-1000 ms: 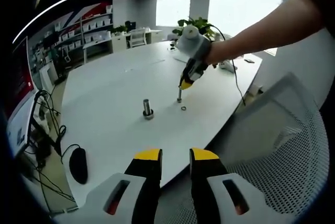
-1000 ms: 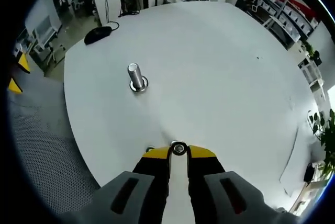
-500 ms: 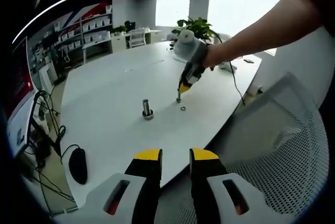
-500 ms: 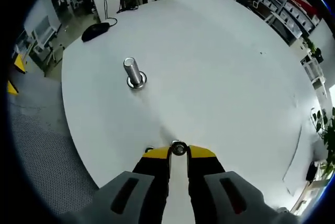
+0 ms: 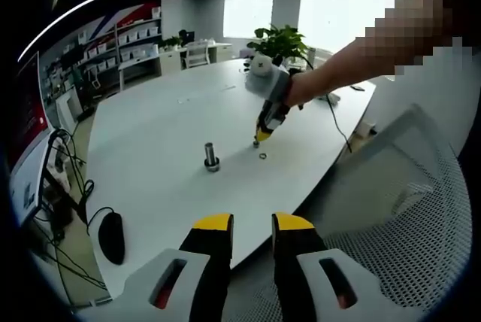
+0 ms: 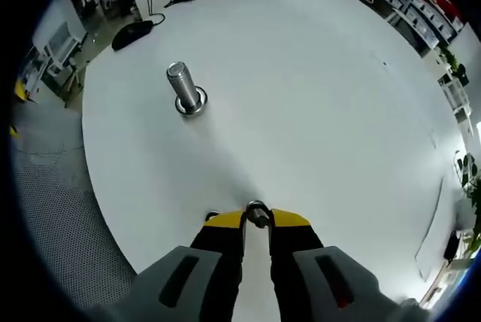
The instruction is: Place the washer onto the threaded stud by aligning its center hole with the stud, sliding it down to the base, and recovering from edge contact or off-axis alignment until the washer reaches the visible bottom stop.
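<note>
Steel glints between the yellow tips of the right gripper [image 6: 256, 219], whose fingers are pinched together on a washer [image 6: 256, 211] held edge-up just above the white counter [image 6: 316, 96]. The threaded stud [image 6: 183, 87] stands upright on its round base, up and to the left in the right gripper view and well apart from the washer. In the left gripper view the same gripper [image 5: 261, 137] hangs tip-down on the person's arm, to the right of the stud [image 5: 211, 156], and a second small ring [image 5: 263, 156] lies flat on the counter just beside its tips. The left gripper [image 5: 251, 226] waits low at the counter's near edge, its fingers slightly apart and holding nothing. The likely trouble lies ahead: the washer is gripped on edge, so unless it is turned flat over the stud its rim may strike the stud's top or catch on the threads and cock off-axis; a thin pinch could also let it slip and drop. Against half a second ago, the stud sits a little higher and further left in the right gripper view and the counter looks slightly more spread out, which reads as the camera shifting; in the left gripper view the right gripper has tilted a touch.
</note>
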`<state>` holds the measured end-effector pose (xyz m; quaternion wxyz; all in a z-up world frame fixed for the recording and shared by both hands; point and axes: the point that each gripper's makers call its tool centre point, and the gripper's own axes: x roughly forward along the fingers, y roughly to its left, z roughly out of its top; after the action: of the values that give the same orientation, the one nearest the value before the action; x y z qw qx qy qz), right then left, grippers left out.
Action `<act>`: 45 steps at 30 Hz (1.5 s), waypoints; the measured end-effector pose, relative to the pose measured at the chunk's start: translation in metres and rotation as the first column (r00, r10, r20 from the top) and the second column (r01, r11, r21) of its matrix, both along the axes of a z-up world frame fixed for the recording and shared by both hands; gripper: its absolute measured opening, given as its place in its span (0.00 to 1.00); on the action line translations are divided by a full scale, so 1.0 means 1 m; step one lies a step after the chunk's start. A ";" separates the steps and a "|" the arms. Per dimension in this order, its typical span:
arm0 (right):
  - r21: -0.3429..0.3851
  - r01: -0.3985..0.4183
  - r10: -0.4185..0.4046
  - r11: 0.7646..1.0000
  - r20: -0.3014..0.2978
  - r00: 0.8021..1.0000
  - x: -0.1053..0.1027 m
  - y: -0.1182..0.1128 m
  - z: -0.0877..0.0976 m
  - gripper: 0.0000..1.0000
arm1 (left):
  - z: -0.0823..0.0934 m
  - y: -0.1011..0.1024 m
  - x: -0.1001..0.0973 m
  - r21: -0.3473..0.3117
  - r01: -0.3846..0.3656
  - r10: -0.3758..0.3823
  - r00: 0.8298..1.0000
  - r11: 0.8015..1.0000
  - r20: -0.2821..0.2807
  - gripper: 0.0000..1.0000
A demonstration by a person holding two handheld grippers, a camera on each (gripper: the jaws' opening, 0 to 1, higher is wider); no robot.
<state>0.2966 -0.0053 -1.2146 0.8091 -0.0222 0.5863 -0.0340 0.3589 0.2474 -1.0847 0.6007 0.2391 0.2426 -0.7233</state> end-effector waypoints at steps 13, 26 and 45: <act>0.015 0.028 -0.028 1.000 -0.001 1.000 0.003 0.000 -0.014 0.15 | 0.002 0.000 -0.001 -0.003 0.005 -0.005 1.000 1.000 -0.001 0.18; 0.004 0.049 -0.049 0.999 -0.003 0.999 -0.001 -0.001 -0.011 0.17 | 0.003 -0.001 -0.001 -0.012 0.011 -0.011 1.000 1.000 -0.001 0.17; 0.036 0.071 -0.070 0.997 -0.025 0.997 -0.029 0.027 -0.001 0.22 | 0.001 0.000 -0.002 0.004 0.018 -0.018 1.000 1.000 -0.001 0.17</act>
<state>0.2677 0.0221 -1.2154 0.8006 0.0129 0.5968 -0.0513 0.3568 0.2473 -1.0839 0.5937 0.2421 0.2422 -0.7282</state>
